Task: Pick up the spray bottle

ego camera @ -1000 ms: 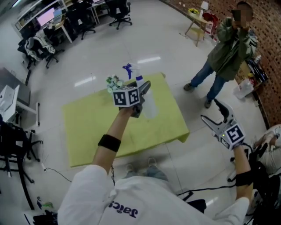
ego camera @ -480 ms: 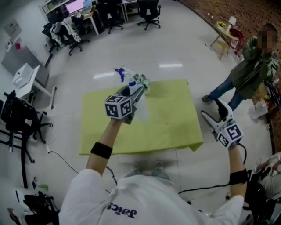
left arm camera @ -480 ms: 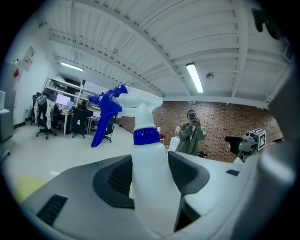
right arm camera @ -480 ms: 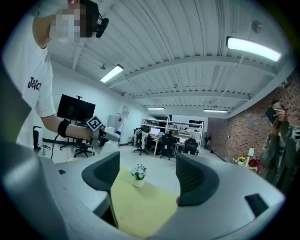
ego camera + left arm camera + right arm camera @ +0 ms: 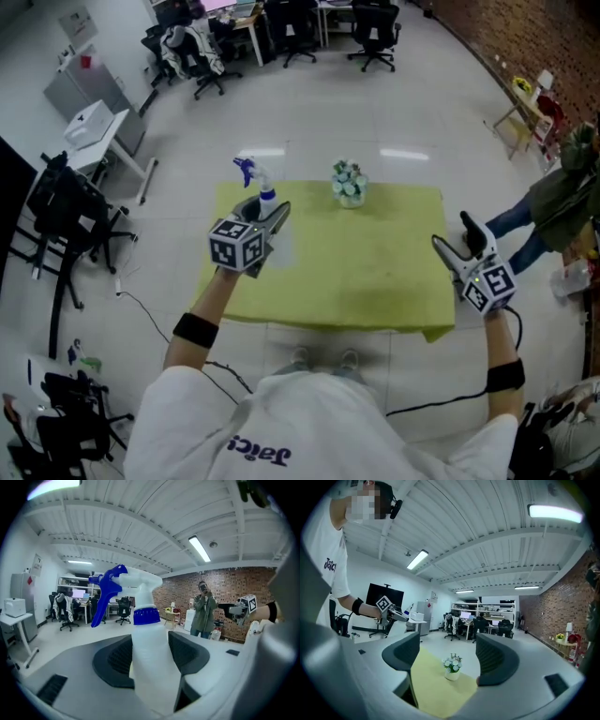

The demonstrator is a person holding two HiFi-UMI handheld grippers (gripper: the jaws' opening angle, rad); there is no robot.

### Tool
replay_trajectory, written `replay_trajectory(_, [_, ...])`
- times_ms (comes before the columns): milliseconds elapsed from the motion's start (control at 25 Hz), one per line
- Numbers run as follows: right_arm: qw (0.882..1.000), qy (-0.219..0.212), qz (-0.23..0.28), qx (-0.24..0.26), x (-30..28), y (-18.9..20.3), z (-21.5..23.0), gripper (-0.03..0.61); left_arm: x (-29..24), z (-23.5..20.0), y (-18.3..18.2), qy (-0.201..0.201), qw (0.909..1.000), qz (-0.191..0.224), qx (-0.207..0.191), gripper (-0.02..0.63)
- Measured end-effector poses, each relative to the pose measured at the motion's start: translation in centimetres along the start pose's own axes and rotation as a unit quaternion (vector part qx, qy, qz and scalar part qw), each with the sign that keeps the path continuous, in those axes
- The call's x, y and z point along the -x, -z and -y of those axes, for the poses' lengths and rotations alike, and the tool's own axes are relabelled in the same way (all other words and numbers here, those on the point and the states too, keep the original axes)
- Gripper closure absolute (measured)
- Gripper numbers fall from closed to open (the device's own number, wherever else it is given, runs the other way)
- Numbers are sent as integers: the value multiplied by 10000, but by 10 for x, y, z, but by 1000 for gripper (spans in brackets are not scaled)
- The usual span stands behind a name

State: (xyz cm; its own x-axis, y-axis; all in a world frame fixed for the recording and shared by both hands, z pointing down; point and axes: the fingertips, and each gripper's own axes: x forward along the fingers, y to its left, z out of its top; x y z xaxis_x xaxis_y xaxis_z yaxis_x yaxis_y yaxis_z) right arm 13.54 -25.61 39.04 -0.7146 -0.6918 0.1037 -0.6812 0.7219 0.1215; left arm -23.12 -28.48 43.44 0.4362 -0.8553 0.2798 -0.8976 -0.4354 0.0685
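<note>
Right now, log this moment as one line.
left tongs: shut on spray bottle, upright | right tongs: open, empty | yellow table: flower pot standing | task: bottle in grip

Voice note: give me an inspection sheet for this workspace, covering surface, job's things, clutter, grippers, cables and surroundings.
Surface: table covered with a yellow-green cloth.
Job's things: spray bottle, upright, held over the table's left end.
Clutter: small pot of flowers near the far edge.
Grippers: left gripper shut on the spray bottle; right gripper open and empty, at the table's right end.
Cables: one cable on the floor to the left.
Surroundings: office chairs and desks, brick wall, bystander at right.
</note>
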Motion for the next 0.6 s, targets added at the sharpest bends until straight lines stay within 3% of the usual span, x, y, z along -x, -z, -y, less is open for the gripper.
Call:
replay_trajectory(280, [9996,-256,85,-128,-41,1,-19,193,57,-42,19,-602,9978,-25,-266,383])
replay_trajectory(600, [9983,-78,459,-343,-67,2,-23,193,107,-75,34,-1305,9893,512,-397,383])
